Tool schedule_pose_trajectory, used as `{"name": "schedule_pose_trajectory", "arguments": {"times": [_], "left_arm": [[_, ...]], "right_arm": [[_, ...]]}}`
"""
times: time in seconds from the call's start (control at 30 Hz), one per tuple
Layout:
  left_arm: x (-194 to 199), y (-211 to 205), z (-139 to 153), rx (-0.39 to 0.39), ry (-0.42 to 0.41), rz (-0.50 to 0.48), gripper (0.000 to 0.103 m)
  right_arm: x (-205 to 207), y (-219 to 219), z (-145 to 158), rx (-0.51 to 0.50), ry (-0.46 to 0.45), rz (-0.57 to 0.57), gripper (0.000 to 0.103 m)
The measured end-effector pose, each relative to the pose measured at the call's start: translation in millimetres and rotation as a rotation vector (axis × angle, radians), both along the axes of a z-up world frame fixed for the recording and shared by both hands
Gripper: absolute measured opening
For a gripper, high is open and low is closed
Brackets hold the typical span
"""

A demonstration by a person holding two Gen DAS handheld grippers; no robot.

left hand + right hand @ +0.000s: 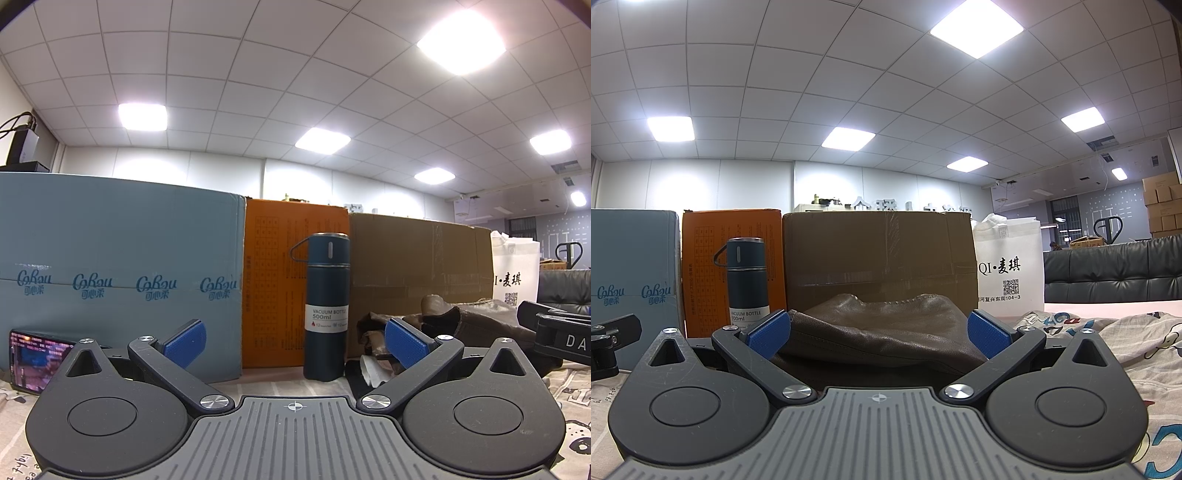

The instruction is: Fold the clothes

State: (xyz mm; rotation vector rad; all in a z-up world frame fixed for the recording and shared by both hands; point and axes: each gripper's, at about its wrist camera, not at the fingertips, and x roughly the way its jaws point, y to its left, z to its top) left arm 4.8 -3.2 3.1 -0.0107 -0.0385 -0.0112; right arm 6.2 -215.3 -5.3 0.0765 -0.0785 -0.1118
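Note:
A white printed cloth garment lies spread on the table to the right in the right wrist view, and its edge shows low in the left wrist view. My left gripper is open and empty, low over the table, facing a dark blue vacuum bottle. My right gripper is open and empty, with a brown leather bag just beyond its blue pads. The right gripper's black body shows at the right edge of the left wrist view.
A blue-grey carton, an orange carton and a brown carton stand in a row behind. A white bag stands right of them. A phone leans at the left. A black sofa is at the far right.

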Motion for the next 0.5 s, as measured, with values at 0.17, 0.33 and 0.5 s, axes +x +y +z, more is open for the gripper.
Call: {"name": "schedule_pose_trajectory", "arguments": {"times": [0.17,0.33,0.5], "left_arm": [[0.1,0.4,-0.2,0.0,0.0,-0.002,0.103],[0.4,0.9,-0.2,-0.002,0.001,-0.004,0.103],[1.0,1.7,-0.2,-0.003,0.0,-0.006,0.103]], "right_arm": [[0.2,0.0,-0.1,0.0,0.0,0.0,0.103],[-0.2,0.1,-0.1,0.0,0.0,0.0,0.103],[-0.2,0.2,0.0,0.0,0.0,-0.001,0.103]]}}
